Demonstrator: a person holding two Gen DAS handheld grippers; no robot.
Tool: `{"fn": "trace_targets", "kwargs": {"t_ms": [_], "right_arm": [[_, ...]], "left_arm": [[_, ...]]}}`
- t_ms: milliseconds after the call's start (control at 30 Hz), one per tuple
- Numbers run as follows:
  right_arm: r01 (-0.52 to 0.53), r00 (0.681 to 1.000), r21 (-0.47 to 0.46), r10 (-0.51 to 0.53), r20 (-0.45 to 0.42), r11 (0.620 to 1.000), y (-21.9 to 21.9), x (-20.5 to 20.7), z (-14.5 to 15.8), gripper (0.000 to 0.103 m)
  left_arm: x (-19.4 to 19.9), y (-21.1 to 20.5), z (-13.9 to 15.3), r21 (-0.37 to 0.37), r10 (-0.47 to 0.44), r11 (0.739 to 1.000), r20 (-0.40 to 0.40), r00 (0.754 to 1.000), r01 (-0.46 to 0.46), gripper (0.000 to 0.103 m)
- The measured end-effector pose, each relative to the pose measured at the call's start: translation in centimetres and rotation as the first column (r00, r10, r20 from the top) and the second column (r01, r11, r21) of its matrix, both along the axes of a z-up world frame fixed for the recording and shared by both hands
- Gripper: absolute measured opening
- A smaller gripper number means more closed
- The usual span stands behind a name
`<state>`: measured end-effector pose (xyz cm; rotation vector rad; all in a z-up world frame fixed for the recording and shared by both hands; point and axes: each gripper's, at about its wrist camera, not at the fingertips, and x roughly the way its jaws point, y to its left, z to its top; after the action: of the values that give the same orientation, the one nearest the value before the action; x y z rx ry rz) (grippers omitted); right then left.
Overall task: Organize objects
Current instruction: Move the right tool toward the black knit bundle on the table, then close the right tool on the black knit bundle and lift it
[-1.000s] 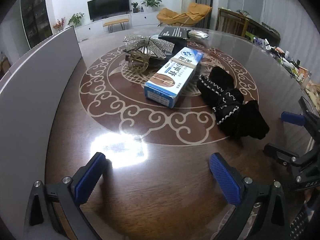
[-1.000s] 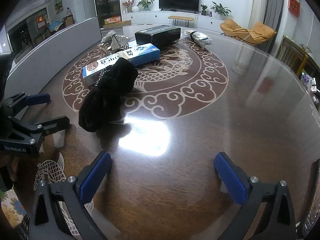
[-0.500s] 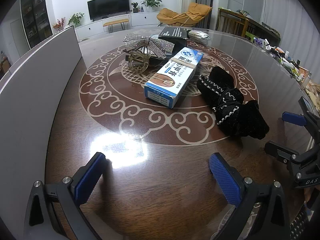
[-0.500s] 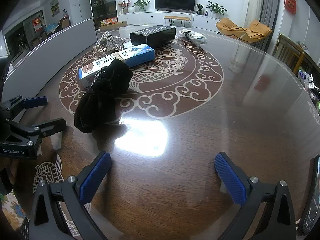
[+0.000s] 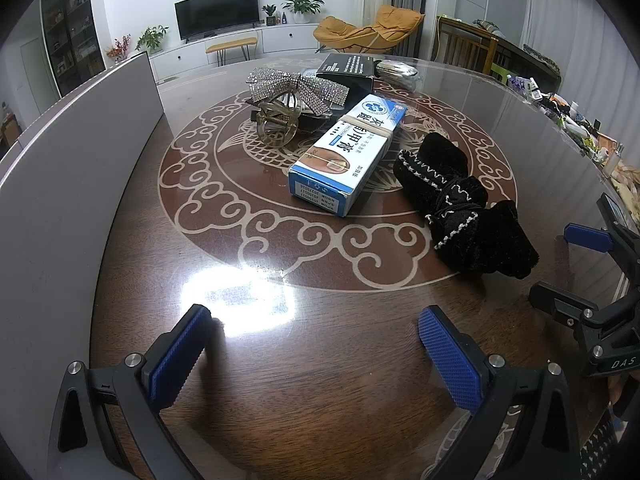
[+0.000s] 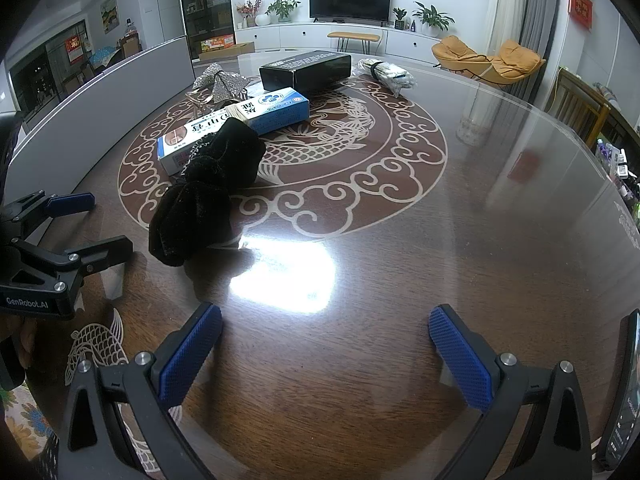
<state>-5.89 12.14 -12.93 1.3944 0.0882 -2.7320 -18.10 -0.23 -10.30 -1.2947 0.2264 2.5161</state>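
Black bow [image 5: 464, 204] beside box [image 5: 347, 152] (touching?)

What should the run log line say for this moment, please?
left gripper: open, empty | right gripper: open, empty | black velvet bow: on table, untouched | blue-white box: beside bow

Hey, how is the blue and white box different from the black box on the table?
The blue and white box is pale with large printed characters and a rubber band around it; the black box is dark with small white text. The blue and white box lies nearer the grippers, beside the black velvet bow; the black box sits farther back. Both are long cartons lying flat.
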Motion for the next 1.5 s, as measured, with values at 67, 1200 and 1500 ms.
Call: {"fn": "trace_targets", "kwargs": {"t_ms": [67, 1200, 1500], "right_arm": [[0.0, 1.0, 0.0, 0.0, 0.0, 1.0, 0.0, 0.0, 0.0, 0.103], [-0.163, 0.984, -0.064, 0.167, 0.057, 0.985, -6.0, -7.2, 1.9, 0.04], [0.116, 0.993, -0.022, -0.116, -0.009, 0.993, 4.0, -4.9, 2.3, 0.056]], "left_arm": [[0.0, 0.0, 0.1, -0.003, -0.019, 1.0, 0.004, 1.0, 0.019, 0.103], [0.4, -1.1, 0.5, 0.002, -0.056, 0.998, -0.001, 0.998, 0.056, 0.103], [0.4, -1.1, 0.5, 0.002, -0.057, 0.998, -0.001, 0.998, 0.057, 0.103]]}}
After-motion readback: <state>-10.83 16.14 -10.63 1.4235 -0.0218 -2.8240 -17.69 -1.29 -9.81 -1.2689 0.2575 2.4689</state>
